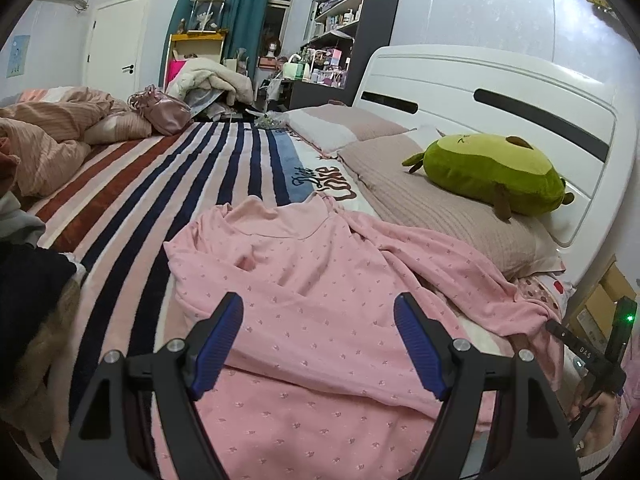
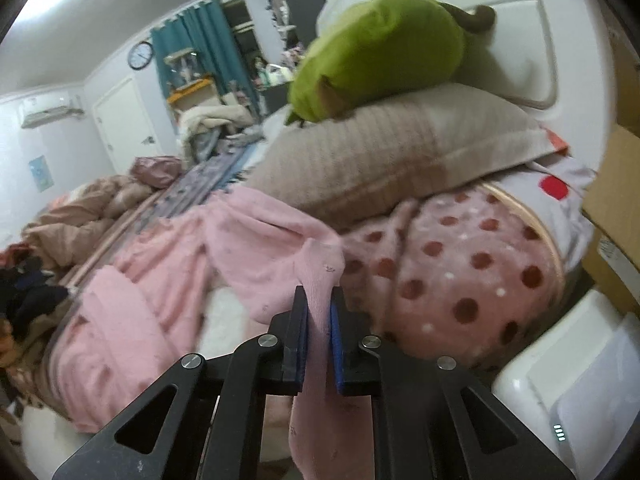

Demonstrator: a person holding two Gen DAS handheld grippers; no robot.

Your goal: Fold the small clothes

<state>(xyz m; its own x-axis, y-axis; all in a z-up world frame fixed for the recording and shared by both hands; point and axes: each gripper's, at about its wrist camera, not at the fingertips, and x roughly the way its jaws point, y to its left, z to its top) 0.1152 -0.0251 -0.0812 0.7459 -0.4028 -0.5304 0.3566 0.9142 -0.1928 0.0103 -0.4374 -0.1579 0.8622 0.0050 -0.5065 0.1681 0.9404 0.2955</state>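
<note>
While my right gripper [image 2: 319,308] clamps the sleeve cuff [image 2: 320,280], the pink garment [image 1: 320,300] lies on the bed [image 1: 160,184], extending leftward beneath my spread, empty left gripper [image 1: 319,316].

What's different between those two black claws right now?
The left gripper is wide open and holds nothing, poised over the pink top. The right gripper is shut, pinching a ribbed cuff of that top. In the right view the scene looks tilted; the left looks level. Both have black arms and blue pads.
</note>
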